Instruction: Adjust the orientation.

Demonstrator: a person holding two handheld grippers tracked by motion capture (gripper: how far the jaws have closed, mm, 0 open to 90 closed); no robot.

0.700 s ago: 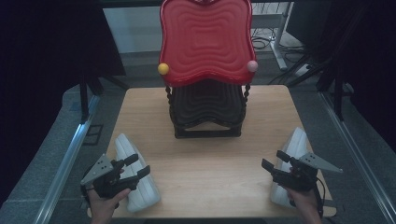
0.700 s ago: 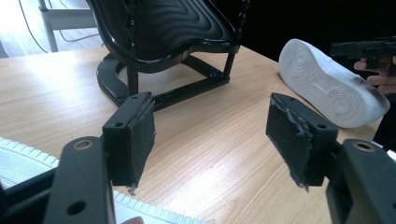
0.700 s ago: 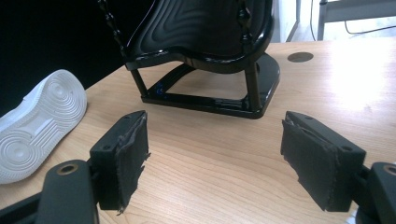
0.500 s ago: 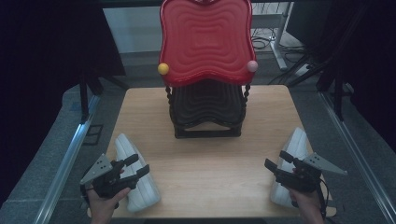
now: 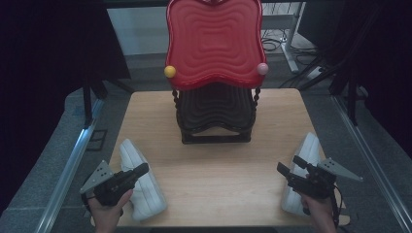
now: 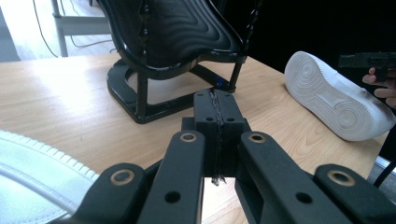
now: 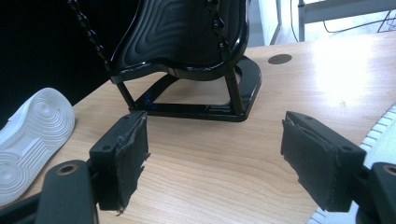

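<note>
Sneakers (image 5: 141,187) look light, stiff-soled, soft above; I'd pinch the collar. My left gripper (image 5: 137,172) is closed, empty; right gripper (image 5: 289,165) gapes, empty.

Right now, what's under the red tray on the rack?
Under the red tray sits a black ribbed tray on the black frame, hung by beaded chains. The base is an open loop with bare table inside it. The black tray's rear is covered by the red one.

Rack (image 5: 216,114) stands at the tabletop's (image 5: 218,174) far middle, left shoe (image 5: 141,179) at the near left edge, right shoe (image 5: 303,170) at the near right edge, well apart.
</note>
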